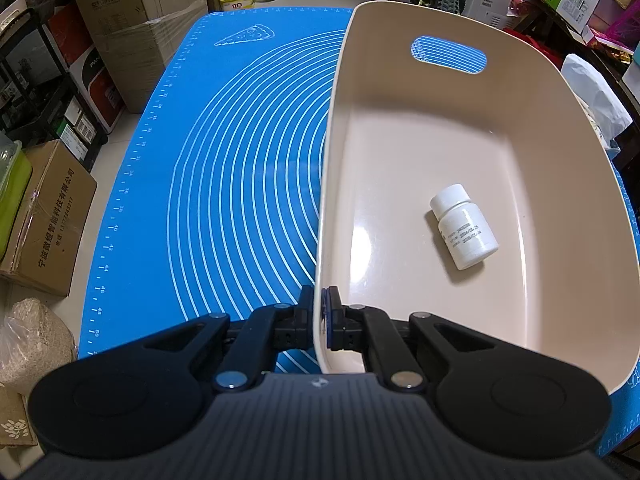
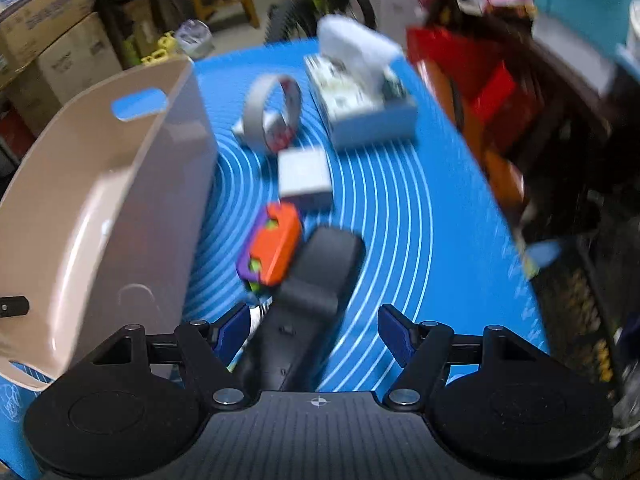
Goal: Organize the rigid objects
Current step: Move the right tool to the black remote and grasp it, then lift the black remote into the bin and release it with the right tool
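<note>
Blue silicone mat (image 1: pixel 224 184), printed with white rings and ruler marks, covers the tabletop in both views.

Left wrist view, left to right:
- Cardboard boxes (image 1: pixel 52 216) on the floor along the left edge of the frame.
- Left gripper (image 1: pixel 325 320), bottom centre: fingers closed tight on the near wall of the bin, one finger outside it and one inside.
- Beige plastic bin (image 1: pixel 400 92), filling the right half of the frame, resting on the mat, with a handle slot in its far wall.
- White pill bottle (image 1: pixel 464 232), lying on its side on the bin floor, lower right of centre, cap toward the upper left.

Right wrist view (blurred), left to right:
- The same bin (image 2: pixel 132 184), left side of the frame.
- Right gripper (image 2: pixel 316 336), bottom centre: fingers well apart, gripping nothing, with the near end of the black item lying between them.
- Orange and purple toy (image 2: pixel 272 248), centre, on the mat just beside the bin's wall.
- Black elongated item (image 2: pixel 320 276), touching the toy's right side and running down toward the fingers; its kind cannot be told.
- Grey tape roll (image 2: pixel 272 116), upper centre, standing on edge.
- Small grey box (image 2: pixel 304 176), just below the roll.
- White box (image 2: pixel 360 96), upper right of centre, near the far edge of the mat.
</note>
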A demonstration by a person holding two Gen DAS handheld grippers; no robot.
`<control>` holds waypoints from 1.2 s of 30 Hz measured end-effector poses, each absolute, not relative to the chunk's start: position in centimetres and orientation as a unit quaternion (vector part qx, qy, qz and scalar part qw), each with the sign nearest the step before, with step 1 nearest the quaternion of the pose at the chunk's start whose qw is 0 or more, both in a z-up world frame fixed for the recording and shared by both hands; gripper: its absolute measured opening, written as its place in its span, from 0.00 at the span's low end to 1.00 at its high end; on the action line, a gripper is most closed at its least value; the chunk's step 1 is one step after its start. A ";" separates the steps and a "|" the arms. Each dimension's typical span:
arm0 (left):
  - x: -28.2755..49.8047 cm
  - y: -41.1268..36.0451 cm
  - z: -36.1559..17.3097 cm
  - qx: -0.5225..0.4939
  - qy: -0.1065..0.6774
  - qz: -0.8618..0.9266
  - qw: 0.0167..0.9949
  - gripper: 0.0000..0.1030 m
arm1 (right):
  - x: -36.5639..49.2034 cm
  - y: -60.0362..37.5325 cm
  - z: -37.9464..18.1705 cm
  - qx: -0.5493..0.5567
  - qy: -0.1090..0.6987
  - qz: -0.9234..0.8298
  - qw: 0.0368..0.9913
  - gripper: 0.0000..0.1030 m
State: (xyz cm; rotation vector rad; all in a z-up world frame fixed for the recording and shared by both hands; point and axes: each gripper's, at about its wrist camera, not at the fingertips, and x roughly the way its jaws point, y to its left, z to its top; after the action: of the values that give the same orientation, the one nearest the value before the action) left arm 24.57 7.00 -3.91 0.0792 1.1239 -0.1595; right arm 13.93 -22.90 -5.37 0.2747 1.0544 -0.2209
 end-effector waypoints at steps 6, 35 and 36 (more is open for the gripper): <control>24.6 7.0 -3.9 0.038 0.532 -0.076 0.842 0.07 | 15.1 -22.1 -6.8 0.129 0.510 -0.119 0.842 0.73; 24.6 7.1 -3.9 0.038 0.532 -0.075 0.843 0.08 | 15.1 -21.1 -8.4 0.084 0.511 -0.147 0.843 0.52; 24.6 7.1 -3.9 0.038 0.532 -0.075 0.843 0.08 | 15.0 -21.2 -8.3 0.085 0.509 -0.148 0.844 0.52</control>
State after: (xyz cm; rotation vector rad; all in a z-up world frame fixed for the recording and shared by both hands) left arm 24.58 7.13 -3.89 0.0798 1.1236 -0.1589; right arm 15.03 -21.24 -8.34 0.1800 1.0744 -0.3122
